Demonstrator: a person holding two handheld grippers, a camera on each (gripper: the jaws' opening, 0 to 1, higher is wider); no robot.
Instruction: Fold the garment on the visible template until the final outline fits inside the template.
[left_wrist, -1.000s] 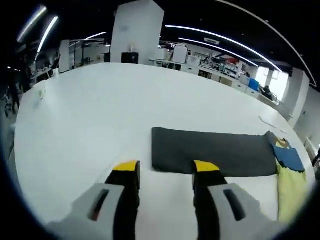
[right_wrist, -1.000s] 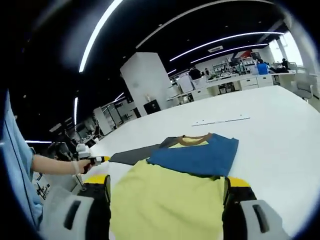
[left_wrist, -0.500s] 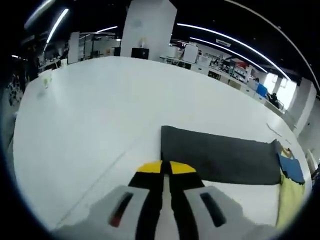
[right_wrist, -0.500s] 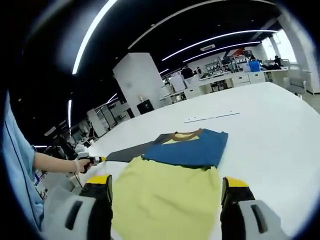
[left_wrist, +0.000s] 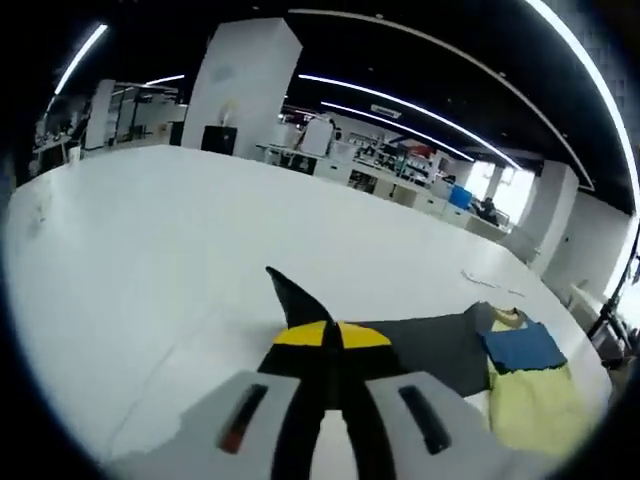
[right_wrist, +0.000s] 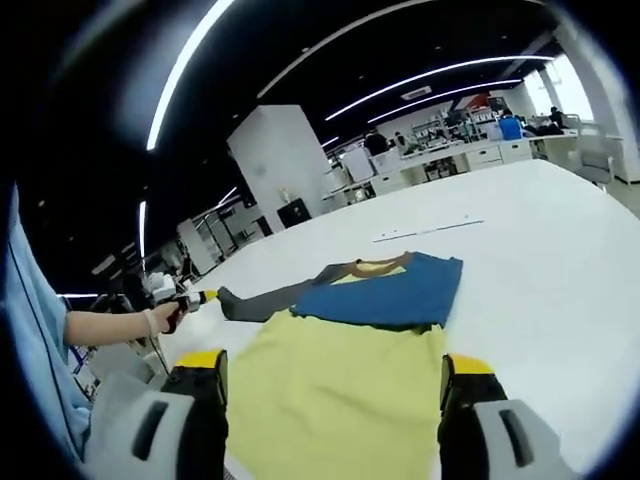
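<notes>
Soft, limp long-sleeve shirt flat on white table, gray sleeve toward 9 o'clock in right gripper view, cuff pinched up by closed left gripper; right gripper spread wide over yellow hem, best gripped at edges.

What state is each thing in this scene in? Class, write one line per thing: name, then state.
Garment: lying flat on the table, blue part towards the far side.
Grey sleeve: its end pinched and lifted.
Left claw: shut on the grey sleeve.
Right claw: open, over the garment's yellow part.
Table: white, bearing the garment.
</notes>
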